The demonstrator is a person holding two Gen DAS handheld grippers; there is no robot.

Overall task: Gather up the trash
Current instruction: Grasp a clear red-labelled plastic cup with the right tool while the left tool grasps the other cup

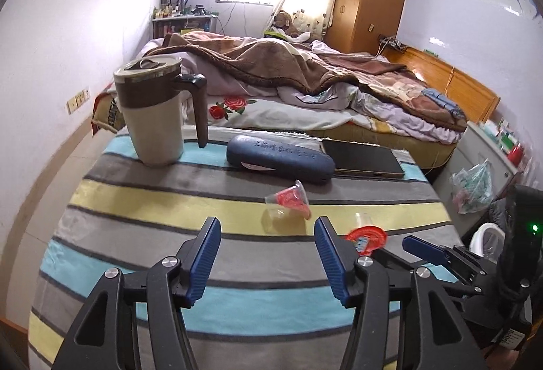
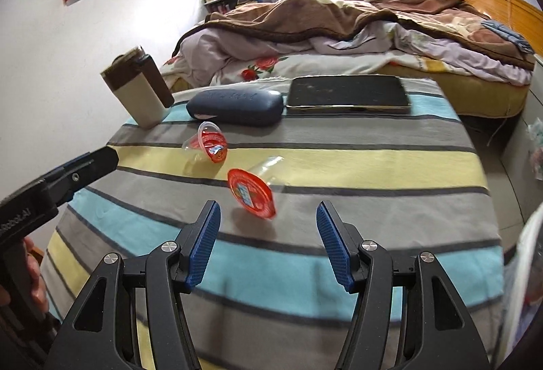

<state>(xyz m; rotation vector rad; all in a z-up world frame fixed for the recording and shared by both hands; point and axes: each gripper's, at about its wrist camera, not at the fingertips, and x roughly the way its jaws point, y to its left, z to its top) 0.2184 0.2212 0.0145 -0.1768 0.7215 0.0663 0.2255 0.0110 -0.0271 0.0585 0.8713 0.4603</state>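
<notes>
Trash left: two empty clear plastic jelly cups with red peeled-back foil lids lie tipped on their sides on the striped cloth over the tabletop [image 2: 390, 166]; neither has been picked up.
Far cup [image 2: 205, 146]: on the yellow stripe, just in front of the blue glasses case [image 2: 234, 107], apart from it.
Near cup [image 2: 253, 188]: on the grey stripe, its red lid facing the right wrist camera, well apart from the far cup.
Progress: judged at the start of collecting; both cups remain, and no bin is clearly shown. A white rim low at the right edge of the left wrist view may be one, but I cannot tell.
Not trash, by my reading: the lidded beige jug [image 1: 152, 112], the glasses case and the tablet [image 2: 348, 95] at the back of the tabletop.
Left gripper [image 1: 268, 254]: jaws open, nothing between the pads, hanging above the cloth with the far cup just ahead of them, not touching it.
Right gripper [image 2: 268, 241]: jaws wide open and empty, lined up on the near cup, which sits just beyond the tips, untouched.
What is left: close on each cup, lift, and carry both to wherever the trash goes.
</notes>
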